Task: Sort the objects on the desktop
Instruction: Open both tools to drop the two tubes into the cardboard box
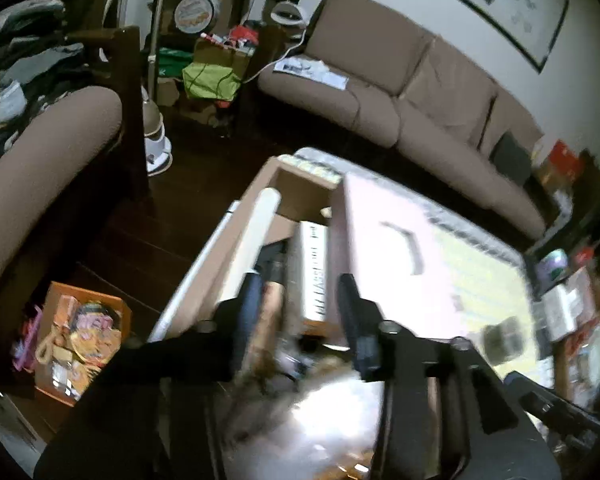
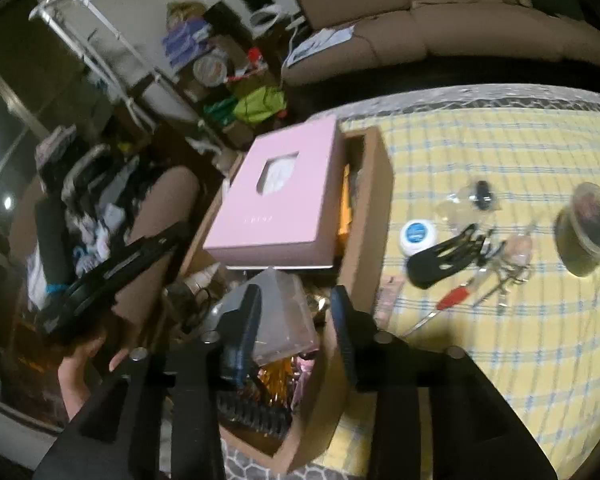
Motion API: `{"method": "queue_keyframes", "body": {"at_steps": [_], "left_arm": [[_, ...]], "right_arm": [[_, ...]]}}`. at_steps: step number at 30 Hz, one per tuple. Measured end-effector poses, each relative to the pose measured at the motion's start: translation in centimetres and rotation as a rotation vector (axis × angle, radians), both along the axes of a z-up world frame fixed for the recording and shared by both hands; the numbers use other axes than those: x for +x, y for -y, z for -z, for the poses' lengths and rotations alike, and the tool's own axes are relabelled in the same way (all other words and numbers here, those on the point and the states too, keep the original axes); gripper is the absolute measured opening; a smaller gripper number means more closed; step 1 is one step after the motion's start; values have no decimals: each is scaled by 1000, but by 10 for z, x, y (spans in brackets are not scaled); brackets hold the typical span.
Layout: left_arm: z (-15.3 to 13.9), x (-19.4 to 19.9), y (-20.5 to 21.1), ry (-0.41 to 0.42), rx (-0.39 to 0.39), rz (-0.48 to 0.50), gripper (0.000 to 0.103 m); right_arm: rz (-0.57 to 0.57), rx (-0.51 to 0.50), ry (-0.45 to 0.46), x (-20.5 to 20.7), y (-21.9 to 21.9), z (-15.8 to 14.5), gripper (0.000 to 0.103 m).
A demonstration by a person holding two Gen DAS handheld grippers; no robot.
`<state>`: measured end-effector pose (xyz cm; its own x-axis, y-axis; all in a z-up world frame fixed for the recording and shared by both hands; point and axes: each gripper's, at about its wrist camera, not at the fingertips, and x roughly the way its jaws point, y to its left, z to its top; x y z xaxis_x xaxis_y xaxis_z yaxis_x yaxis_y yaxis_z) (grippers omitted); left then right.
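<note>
- Cardboard box (image 2: 366,200) sits at the desk's (image 2: 500,152) left edge, open top, brown walls, crammed full.
- Pink box (image 2: 276,196) lies flat on top of the cardboard box at 12 o'clock from the right hand-held gripper (image 2: 296,312); square, pale pink, white window in the lid, small lettering near the front edge.
- Below it in the box: a clear plastic container (image 2: 284,316), gold foil bits, dark odds and ends; blurred.
- Right hand-held gripper: jaws spread, nothing pinched; the clear container sits in the gap, pads not pressing on it.
- Left hand-held gripper (image 1: 300,312): jaws spread over the box contents, nothing clamped; view blurred.
- Left wrist view: white roll (image 1: 256,236) at 11 o'clock, white lettered carton (image 1: 314,276) at 12, both inside the box.
- Desk cloth is yellow plaid; at 2 o'clock from the right gripper lie a white-and-blue round tin (image 2: 418,236), black hair clip (image 2: 440,260), red-handled tool (image 2: 448,300), dark lidded jar (image 2: 588,228).
</note>
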<state>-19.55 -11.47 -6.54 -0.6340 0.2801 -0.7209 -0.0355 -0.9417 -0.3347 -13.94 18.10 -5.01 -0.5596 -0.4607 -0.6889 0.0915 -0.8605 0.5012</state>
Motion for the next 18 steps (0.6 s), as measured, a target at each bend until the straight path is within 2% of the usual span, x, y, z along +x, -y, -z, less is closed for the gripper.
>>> {"method": "queue_keyframes", "body": {"at_steps": [1, 2, 3, 5, 6, 9, 10, 13, 16, 18], "left_arm": [[-7, 9, -4, -1, 17, 9, 48], [-13, 16, -9, 0, 21, 20, 58], [-18, 23, -16, 8, 8, 34, 74], [-22, 38, -32, 62, -86, 32, 87], [-24, 47, -40, 74, -149, 11, 87], [-28, 59, -62, 83, -213, 24, 91], [-30, 62, -70, 83, -210, 51, 91], [-28, 68, -93, 98, -155, 117, 92], [-20, 69, -117, 112, -123, 187, 94], [-10, 68, -139, 131, -135, 243, 94]], "right_arm": [[19, -7, -5, 5, -9, -6, 46], [42, -8, -12, 12, -20, -11, 50], [58, -2, -16, 17, -29, -15, 52], [84, 34, -12, 28, -49, -18, 62], [90, 52, 7, 31, -58, -16, 62], [161, 100, 106, 38, -94, -2, 62], [193, 114, 136, 43, -108, 2, 62], [194, 144, 165, 56, -131, 4, 63], [192, 191, 161, 68, -145, 1, 75], [193, 204, 166, 72, -152, 1, 75]]}}
